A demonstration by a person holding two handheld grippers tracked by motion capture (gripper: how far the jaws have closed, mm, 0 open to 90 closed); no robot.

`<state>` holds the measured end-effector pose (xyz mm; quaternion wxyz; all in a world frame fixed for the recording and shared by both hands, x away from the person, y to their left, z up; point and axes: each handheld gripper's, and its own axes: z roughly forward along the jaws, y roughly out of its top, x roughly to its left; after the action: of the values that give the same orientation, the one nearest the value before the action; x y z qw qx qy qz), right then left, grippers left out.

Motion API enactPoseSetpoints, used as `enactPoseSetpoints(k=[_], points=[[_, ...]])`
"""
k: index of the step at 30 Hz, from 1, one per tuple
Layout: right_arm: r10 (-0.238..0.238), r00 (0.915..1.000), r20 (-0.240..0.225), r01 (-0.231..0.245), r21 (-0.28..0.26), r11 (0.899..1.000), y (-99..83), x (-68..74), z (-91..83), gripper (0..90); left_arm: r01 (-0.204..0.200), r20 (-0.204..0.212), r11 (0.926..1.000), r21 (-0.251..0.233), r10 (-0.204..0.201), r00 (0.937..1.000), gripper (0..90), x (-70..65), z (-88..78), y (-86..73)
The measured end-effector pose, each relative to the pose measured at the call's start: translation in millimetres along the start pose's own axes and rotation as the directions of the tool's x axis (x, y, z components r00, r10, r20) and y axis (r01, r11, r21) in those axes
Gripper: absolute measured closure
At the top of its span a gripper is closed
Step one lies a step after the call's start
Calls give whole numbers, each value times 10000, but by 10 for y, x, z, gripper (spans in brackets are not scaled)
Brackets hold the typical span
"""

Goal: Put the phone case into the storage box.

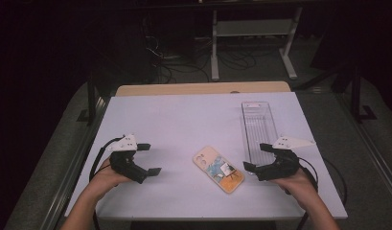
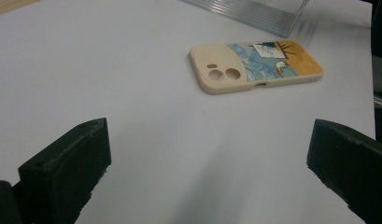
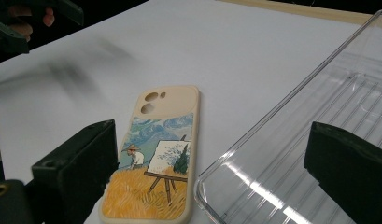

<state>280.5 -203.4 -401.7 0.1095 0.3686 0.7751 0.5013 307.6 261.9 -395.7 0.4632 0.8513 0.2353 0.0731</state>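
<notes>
Both grippers rest at the near edge of the white table (image 1: 174, 120): left gripper (image 1: 148, 158) at near left, jaws spread wide with nothing between them; right gripper (image 1: 257, 156) at near right, jaws likewise spread and empty. Phone case (image 1: 218, 169) lies flat, printed back up, near centre-right, just left of the right gripper. Judged light, thin, somewhat flexible, with a smooth and possibly slippery surface; lying flat it offers little edge. Best purchase is probably across the long side edges, or on the camera-hole end (image 3: 153, 102). Clear plastic tray (image 1: 259, 125) stands just right of the case, running farther back.
</notes>
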Motion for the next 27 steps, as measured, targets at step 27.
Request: enactPoseSetpoints(k=[27], points=[[68, 10000, 22, -68, 33, 10000, 31, -29, -40, 24, -34, 557, 10000, -18, 35, 9984, 0, -26, 192, 154]])
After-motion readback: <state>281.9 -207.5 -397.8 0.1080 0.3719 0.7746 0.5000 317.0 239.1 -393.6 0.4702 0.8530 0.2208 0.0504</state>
